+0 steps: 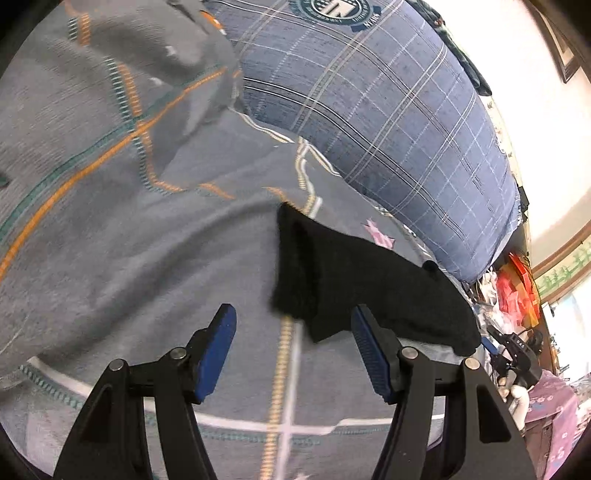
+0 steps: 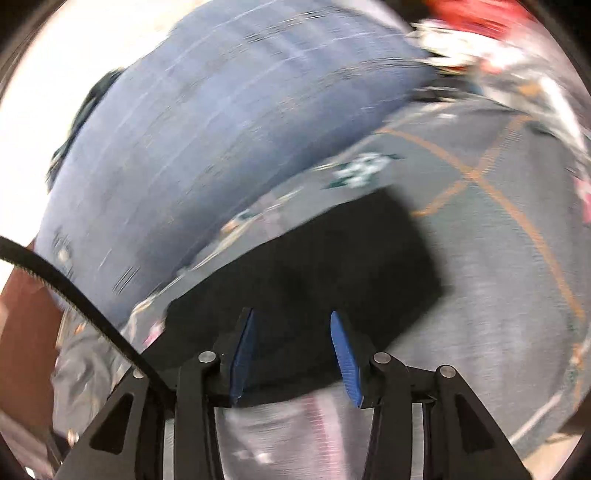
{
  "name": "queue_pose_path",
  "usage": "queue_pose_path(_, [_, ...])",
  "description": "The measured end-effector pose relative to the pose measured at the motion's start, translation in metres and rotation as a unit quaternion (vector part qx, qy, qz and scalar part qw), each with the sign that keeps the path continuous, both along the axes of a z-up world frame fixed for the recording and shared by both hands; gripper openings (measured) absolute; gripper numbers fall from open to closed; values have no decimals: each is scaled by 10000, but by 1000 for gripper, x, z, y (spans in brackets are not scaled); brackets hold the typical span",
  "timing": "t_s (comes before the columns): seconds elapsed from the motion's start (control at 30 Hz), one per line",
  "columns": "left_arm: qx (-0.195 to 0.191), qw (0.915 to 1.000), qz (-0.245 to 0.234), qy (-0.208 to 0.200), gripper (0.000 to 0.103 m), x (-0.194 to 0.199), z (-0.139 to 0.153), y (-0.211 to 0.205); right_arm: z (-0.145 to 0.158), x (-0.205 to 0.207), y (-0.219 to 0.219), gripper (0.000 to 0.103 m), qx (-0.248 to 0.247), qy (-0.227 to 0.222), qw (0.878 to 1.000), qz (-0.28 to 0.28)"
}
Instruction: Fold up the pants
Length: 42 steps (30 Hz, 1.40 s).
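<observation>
The left tongs (image 1: pixel 293 325) are seen wide open, with nothing between the blue pads (image 1: pixel 216 354). The black pants (image 1: pixel 369 291), folded into a compact bundle, are laid on the grey bed sheet (image 1: pixel 129 240) just ahead of these tongs and a little to their right. Beyond the pants a blue checked pillow (image 1: pixel 388 122) is seen; a round emblem (image 1: pixel 336 9) is printed on it, but its writing cannot be read. The other tool is visible far right, where small white letters, perhaps "DAS", are marked.

The right tongs (image 2: pixel 293 347) are also held open, nothing being gripped. The pants (image 2: pixel 314 258) are found directly ahead of them, the near edge lying between the pads. This view is strongly blurred.
</observation>
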<state>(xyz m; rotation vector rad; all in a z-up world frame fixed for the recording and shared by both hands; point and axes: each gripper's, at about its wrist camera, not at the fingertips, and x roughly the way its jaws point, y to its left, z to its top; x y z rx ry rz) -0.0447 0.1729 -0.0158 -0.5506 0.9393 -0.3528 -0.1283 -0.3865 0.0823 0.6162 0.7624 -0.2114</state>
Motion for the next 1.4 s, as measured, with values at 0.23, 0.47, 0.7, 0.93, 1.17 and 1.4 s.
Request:
queue_pose_path(0.23, [324, 9988, -284, 212, 64, 38, -12, -39, -21, 41, 92, 48, 213, 138, 9906, 1344])
queue_pose_path(0.47, [1056, 9938, -341, -52, 26, 43, -18, -62, -21, 78, 188, 48, 204, 376, 9649, 2592])
queue_pose_path(0.7, [-74, 9987, -355, -367, 53, 27, -31, -31, -18, 149, 323, 49, -102, 852, 9016, 4240])
queue_pose_path(0.93, [-431, 9978, -343, -371, 55, 26, -32, -11, -61, 189, 440, 49, -1092, 1688, 8398, 5043])
queue_pose_path(1.17, [-744, 9962, -153, -424, 56, 28, -28, 5, -79, 203, 448, 3, -1392, 1940, 8488, 4717])
queue_pose_path(1.4, [-783, 9957, -343, -365, 58, 33, -32, -7, -73, 235, 461, 3, -1244, 1845, 8692, 4416])
